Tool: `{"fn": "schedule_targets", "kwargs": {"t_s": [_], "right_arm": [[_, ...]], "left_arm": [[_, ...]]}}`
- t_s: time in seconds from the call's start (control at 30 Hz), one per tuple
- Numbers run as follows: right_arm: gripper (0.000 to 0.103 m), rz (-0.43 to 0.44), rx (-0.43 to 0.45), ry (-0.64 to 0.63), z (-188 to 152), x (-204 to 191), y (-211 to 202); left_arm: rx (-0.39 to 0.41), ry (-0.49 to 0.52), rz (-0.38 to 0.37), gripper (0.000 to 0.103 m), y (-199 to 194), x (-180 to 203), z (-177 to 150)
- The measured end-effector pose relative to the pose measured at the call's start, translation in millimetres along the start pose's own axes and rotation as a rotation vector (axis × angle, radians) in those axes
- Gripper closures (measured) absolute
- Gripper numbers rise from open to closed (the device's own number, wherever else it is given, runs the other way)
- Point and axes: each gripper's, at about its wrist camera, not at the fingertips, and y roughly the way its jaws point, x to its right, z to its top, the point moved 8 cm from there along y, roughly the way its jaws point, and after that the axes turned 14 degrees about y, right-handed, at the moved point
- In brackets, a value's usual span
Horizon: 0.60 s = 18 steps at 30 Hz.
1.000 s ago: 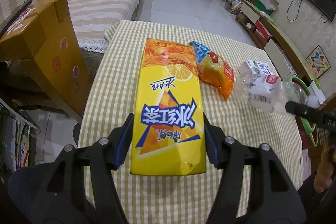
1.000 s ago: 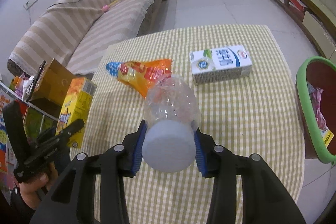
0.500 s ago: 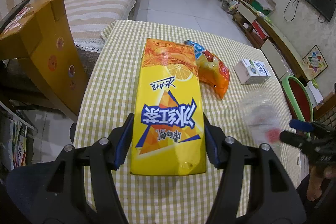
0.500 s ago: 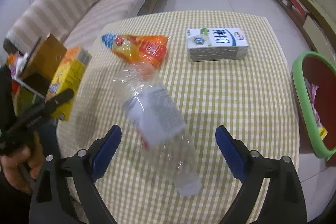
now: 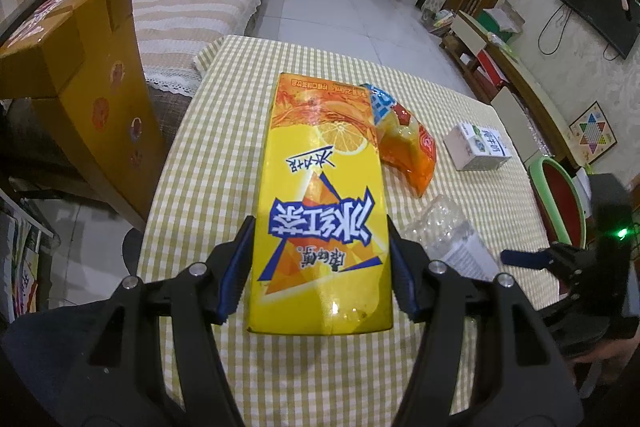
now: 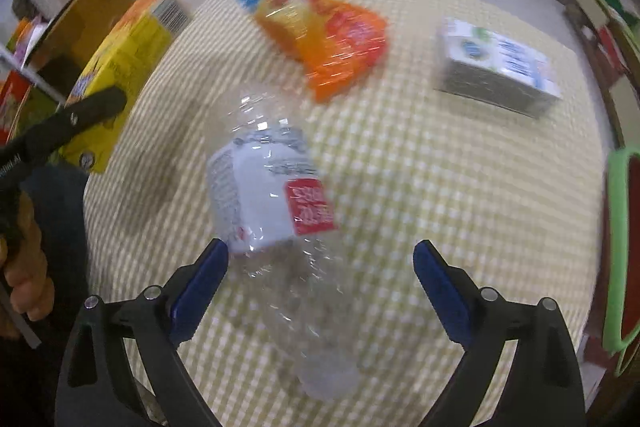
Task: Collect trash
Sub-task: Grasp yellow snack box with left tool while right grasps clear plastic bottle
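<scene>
A: Two grippers, one bottle. Where's the bottle?

B: Clear plastic bottle (image 6: pixel 276 211) lies on its side on the checked tablecloth (image 6: pixel 460 195), straight ahead of my right gripper (image 6: pixel 320 281). White label end points away from me, toward the orange snack bag (image 6: pixel 332 39); the other end sits low in the frame between my fingers, near the table's front edge. It looks blurred, so I can't tell if it's at rest.

A: Long axis?

B: Roughly in line with my fingers, tilted slightly left. Label end is just beside my left blue pad. My right pad is well clear of it.

A: Right gripper state?

B: Spread wide, holding nothing. The bottle fits inside the gap.

A: Left one?

B: My left gripper (image 5: pixel 320 267) is clamped on the yellow tea carton (image 5: pixel 320 203), pads on both long sides, carton sticking out forward over the table. From that camera the bottle (image 5: pixel 448 235) lies just right of the carton, between it and my right gripper (image 5: pixel 532 259).

A: So which hand takes the bottle?

B: Right, I judge. It's nearer, and left is full. The move needs me to centre on the bottle's middle and close across its width.

A: Rest, from the bottle?

B: Snack bag beyond it, white milk carton (image 6: pixel 500 71) beyond and right, green-rimmed bin (image 6: pixel 618 251) far right off the table edge. Bin is likely the drop point.
</scene>
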Motion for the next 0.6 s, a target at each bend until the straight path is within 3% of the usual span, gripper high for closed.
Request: {"fn": "schedule_targets", "kwargs": {"t_s": [0.1, 0.17, 0.33, 0.6], "right_arm": [[0.021, -0.004, -0.019, -0.031, -2, -15, 9], [0.039, -0.008, -0.028, -0.034, -2, -19, 13], [0.043, -0.005, -0.007, -0.020, 1, -20, 9], [0.043, -0.013, 0.093, 0.037, 8, 4, -35]], "left_arm": [[0.002, -0.010, -0.001, 0.045, -1, -3, 0], [0.004, -0.016, 0.001, 0.045, -2, -5, -1], [0.006, -0.016, 0.004, 0.045, -4, -5, -1], [0.025, 0.014, 0.014, 0.045, -16, 6, 4]]}}
